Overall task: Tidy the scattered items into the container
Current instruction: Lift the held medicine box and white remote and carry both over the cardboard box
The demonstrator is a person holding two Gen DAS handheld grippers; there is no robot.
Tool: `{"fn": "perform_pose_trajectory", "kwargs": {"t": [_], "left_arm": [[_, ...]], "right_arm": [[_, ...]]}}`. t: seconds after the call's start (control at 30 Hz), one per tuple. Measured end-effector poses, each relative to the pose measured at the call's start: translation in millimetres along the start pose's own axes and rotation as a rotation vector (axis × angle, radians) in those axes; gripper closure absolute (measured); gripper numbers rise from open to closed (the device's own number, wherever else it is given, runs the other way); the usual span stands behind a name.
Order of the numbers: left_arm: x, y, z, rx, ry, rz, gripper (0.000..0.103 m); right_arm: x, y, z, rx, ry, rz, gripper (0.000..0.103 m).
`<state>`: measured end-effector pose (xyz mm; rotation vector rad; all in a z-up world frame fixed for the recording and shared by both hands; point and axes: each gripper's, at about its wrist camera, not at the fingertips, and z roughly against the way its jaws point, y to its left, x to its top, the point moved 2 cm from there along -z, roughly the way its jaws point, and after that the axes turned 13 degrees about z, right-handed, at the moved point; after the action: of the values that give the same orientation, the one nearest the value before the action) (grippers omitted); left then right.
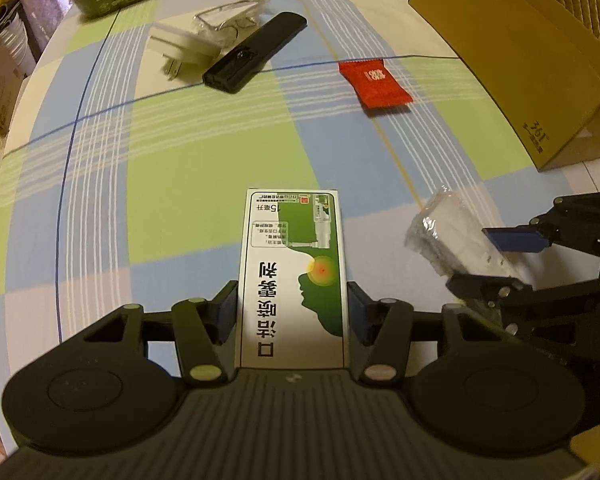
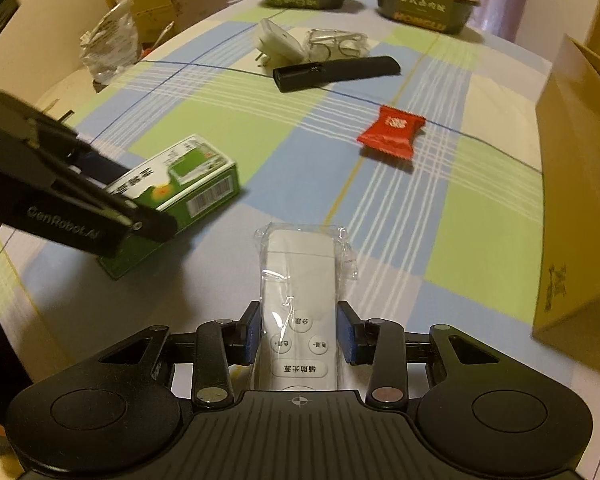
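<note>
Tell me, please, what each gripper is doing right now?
Left gripper: shut on the green-and-white box.
Right gripper: shut on the bagged white remote.

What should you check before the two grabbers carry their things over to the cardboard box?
1. Left gripper has the green medicine box between its pads: ok, both pads sit at its sides.
2. Right gripper has the white remote in its plastic wrap between its pads: ok.
3. Grip is firm enough to lift: cannot tell; the plastic wrap may slip.
4. Cardboard box is within sight on the right: ok.
5. The top of the cardboard box is open: cannot tell, only its side and flaps show.
6. Way to it is free: ok for the most part; the red snack packet lies further back on the cloth.
</note>
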<state>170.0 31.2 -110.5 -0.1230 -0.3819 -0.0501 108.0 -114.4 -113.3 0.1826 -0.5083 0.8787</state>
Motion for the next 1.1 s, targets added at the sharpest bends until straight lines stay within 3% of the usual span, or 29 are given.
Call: {"fn": "perform_pose_trajectory", "kwargs": {"t": [0.33, 1.1], "left_arm": [[-21.2, -4.7, 1.7, 0.031, 0.030, -0.048, 0.052], [-12.1, -7.2, -12.5, 0.052, 0.057, -0.101, 0.049]], "right_arm": [[-11.1, 4.5, 10.3, -0.020, 0.014, -0.030, 0.062], [-11.4, 3.0, 4.3, -0.019, 0.006, -0.036, 0.061]]}}
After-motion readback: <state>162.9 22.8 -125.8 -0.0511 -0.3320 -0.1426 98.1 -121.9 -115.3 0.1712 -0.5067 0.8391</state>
